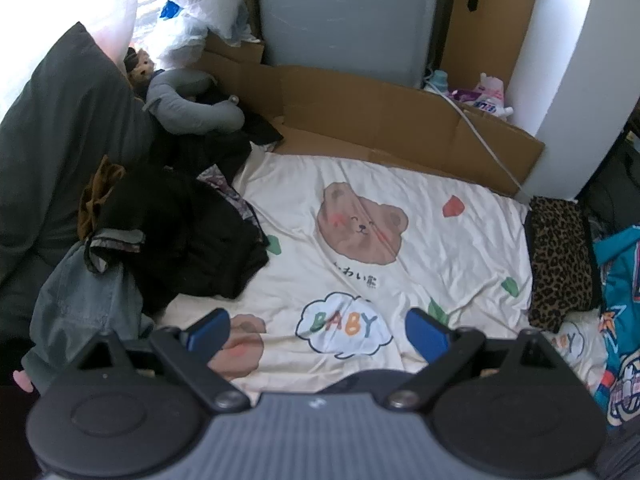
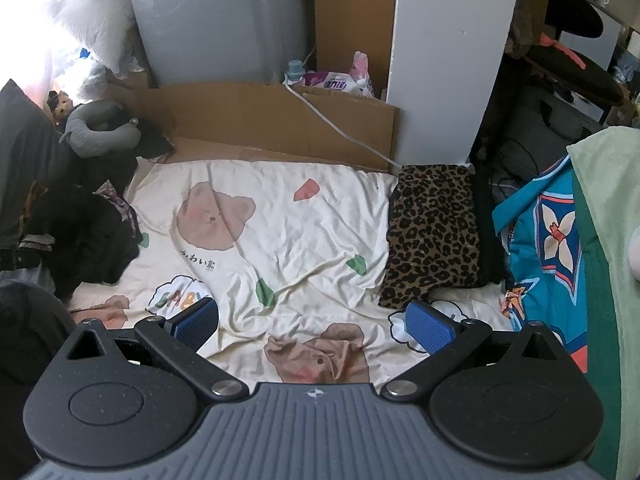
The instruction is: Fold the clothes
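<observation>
Clothes (image 1: pixel 172 232) lay heaped at frame left; leopard piece (image 2: pixel 436 232) lay flat right, leaving sheet (image 1: pixel 400 200) free. Left gripper (image 1: pixel 318 330) and right gripper (image 2: pixel 316 320) hovered, jaws apart, empty.

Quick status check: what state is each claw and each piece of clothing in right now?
Left claw: open, empty, above the sheet.
Right claw: open, empty.
Leopard garment: folded, on the sheet's right edge.
Black clothes: unfolded heap, left.
Denim: crumpled beside the heap.
Sheet: spread, wrinkled.
</observation>
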Motion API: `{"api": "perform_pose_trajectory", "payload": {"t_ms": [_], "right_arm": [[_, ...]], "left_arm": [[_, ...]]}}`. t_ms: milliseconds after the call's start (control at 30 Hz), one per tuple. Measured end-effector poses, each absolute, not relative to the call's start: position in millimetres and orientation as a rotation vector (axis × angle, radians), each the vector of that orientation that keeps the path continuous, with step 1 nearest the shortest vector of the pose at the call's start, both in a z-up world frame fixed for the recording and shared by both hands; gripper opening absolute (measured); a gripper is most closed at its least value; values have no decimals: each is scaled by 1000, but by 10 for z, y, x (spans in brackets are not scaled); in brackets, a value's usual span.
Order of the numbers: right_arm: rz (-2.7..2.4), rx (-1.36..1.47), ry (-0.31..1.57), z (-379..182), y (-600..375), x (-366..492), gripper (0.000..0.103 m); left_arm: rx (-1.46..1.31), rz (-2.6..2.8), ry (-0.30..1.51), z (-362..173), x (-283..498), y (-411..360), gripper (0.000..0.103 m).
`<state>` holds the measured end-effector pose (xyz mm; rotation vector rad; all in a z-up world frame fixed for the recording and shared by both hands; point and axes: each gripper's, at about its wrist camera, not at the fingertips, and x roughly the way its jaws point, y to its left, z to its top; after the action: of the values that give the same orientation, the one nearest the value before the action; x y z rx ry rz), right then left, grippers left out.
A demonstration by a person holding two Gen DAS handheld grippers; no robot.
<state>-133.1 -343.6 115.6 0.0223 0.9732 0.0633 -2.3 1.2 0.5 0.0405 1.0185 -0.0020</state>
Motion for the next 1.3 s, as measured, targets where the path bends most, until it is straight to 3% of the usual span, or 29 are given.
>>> {"api": "perform_pose_trajectory", "payload": {"t_ms": [1300], "right_arm": [[75, -19, 948, 1245, -3159, -1221, 103]], "left_arm": [[26, -36, 1019, 175, 30, 85, 96]]}}
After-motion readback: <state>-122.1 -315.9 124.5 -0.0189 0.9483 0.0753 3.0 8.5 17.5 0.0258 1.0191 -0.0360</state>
